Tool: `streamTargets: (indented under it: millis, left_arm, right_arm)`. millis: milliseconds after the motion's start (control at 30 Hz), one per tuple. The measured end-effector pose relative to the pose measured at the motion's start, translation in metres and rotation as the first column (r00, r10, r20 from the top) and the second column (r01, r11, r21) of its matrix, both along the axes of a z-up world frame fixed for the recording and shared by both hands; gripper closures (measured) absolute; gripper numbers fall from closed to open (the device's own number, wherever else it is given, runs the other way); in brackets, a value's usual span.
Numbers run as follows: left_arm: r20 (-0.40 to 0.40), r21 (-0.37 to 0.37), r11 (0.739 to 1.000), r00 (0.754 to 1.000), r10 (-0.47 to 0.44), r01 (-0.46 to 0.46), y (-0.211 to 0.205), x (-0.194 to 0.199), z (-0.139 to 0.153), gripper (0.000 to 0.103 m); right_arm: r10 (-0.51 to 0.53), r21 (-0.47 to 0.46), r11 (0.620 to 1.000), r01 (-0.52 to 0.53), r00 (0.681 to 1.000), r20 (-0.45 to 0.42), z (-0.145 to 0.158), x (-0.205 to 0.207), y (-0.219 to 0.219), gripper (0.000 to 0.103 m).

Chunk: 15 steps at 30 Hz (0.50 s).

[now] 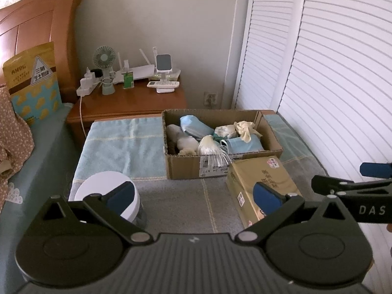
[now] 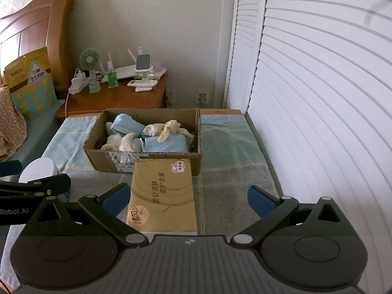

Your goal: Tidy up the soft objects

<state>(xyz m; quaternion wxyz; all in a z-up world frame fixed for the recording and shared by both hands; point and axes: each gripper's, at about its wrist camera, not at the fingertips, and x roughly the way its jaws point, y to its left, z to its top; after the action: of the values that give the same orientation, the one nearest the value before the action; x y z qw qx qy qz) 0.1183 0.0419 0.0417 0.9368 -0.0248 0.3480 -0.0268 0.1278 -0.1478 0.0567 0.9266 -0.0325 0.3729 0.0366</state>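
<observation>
**Both grippers hovering, nothing picked up**

Left gripper point(image 1: 193, 196) is hanging over the tabletop, fingers spread wide, holding nothing; white round container point(image 1: 107, 193) is sitting just beside its left finger. Cardboard box point(image 2: 147, 158) is lying ahead, crammed with soft objects point(image 2: 149, 134). Tissue pack point(image 2: 163, 196) is touching the box front. Right gripper point(image 2: 188, 199) is gaping wide around it, empty. Risk: plastic strands draping over the box's rim may snag and drag neighbours out.
</observation>
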Motion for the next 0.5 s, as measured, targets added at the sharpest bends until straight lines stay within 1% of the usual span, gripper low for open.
streamTargets:
  millis: [500]
  left_arm:
    - [0.004,0.000,1.000,1.000,-0.004,0.004,-0.0027,0.0005,0.0001,0.001]
  right_arm:
    - [-0.003,-0.003,1.000,0.003,1.000,0.001,-0.0006,0.0000,0.0004,0.000]
